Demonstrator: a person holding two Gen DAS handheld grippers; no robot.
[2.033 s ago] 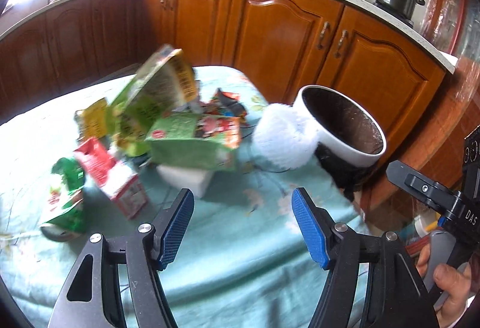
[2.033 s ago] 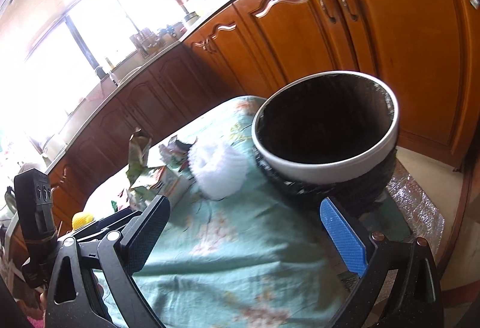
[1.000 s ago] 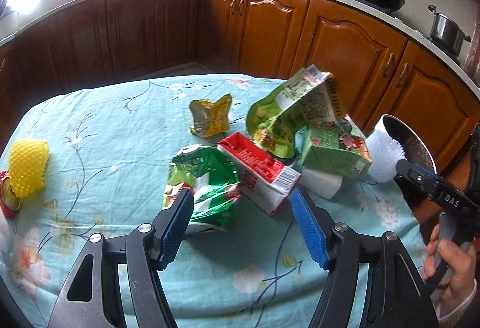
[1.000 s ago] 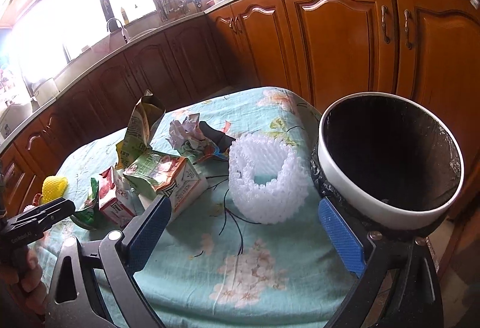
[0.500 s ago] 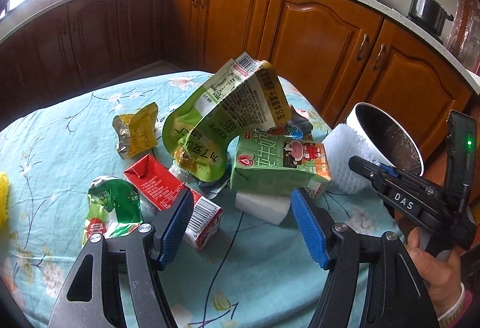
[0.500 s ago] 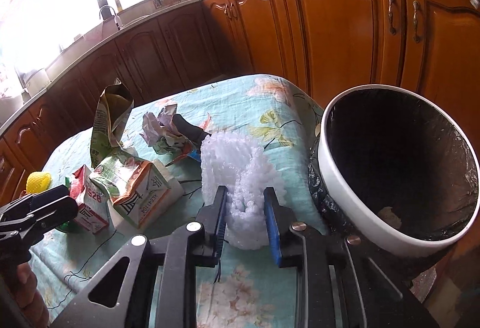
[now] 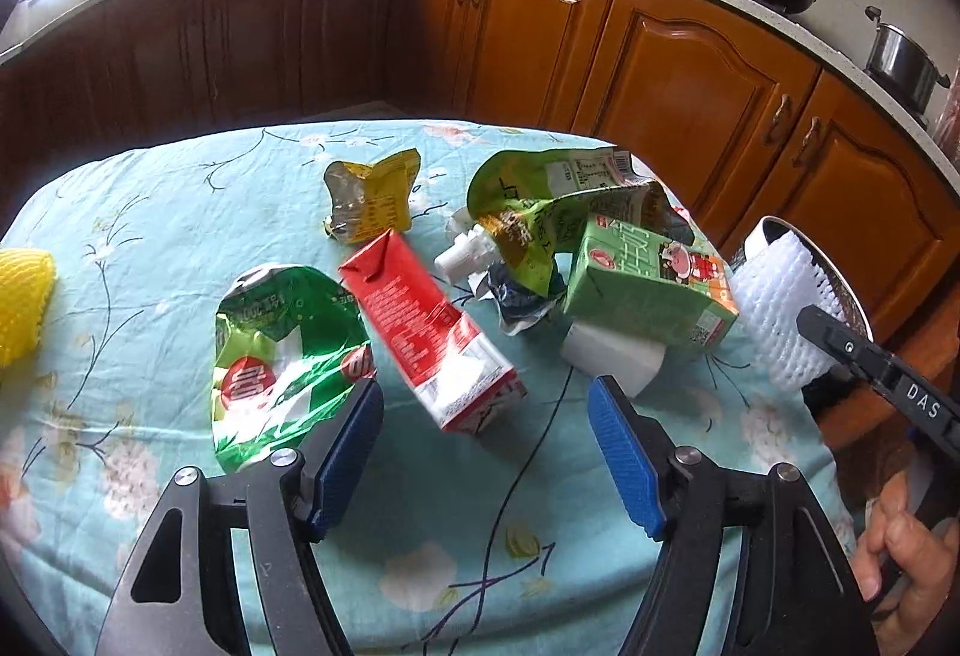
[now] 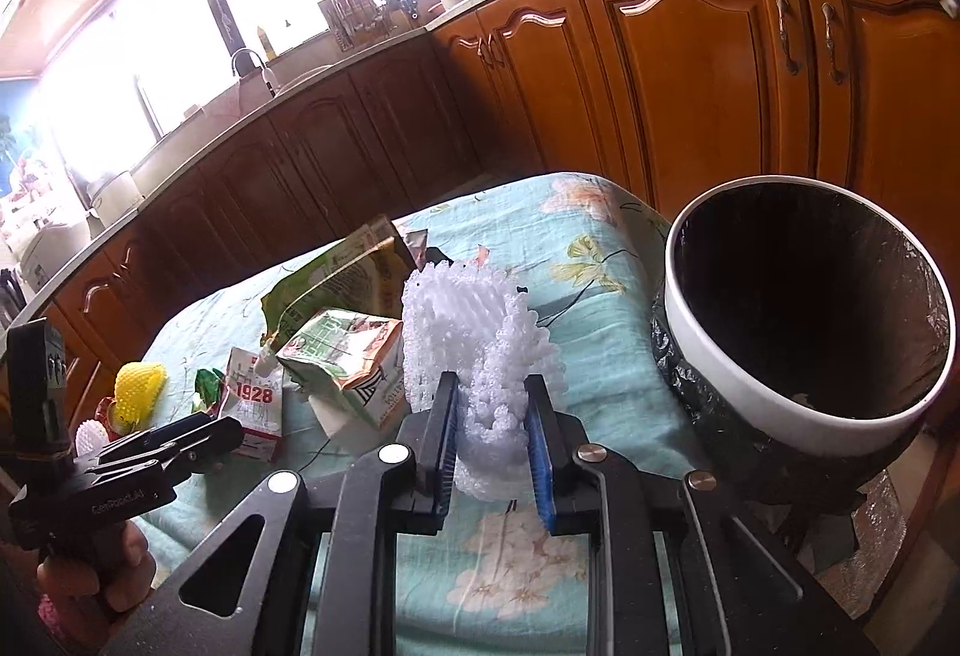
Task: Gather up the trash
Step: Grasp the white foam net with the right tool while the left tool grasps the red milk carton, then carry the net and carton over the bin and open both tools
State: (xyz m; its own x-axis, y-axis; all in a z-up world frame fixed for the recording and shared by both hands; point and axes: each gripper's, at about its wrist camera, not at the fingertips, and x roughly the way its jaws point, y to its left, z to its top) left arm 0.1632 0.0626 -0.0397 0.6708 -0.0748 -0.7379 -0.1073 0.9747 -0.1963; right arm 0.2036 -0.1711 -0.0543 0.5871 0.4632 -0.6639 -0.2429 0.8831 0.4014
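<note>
Right claw (image 8: 491,443) pinched tight on the white foam net (image 8: 480,350). Left claw (image 7: 483,443) wide, holding nothing, just behind the red carton (image 7: 429,329). Best now: lift the net, carry it right to over the bin (image 8: 804,404), then let go. Soft net, so no harder squeeze; might snag on the pads. More trash ahead of the left claw: green bag (image 7: 282,356), green carton (image 7: 645,287), yellow wrapper (image 7: 372,197). Right view alone shows the bin's dark inside. Left view alone shows all the trash spread on the worktop (image 7: 180,212).
</note>
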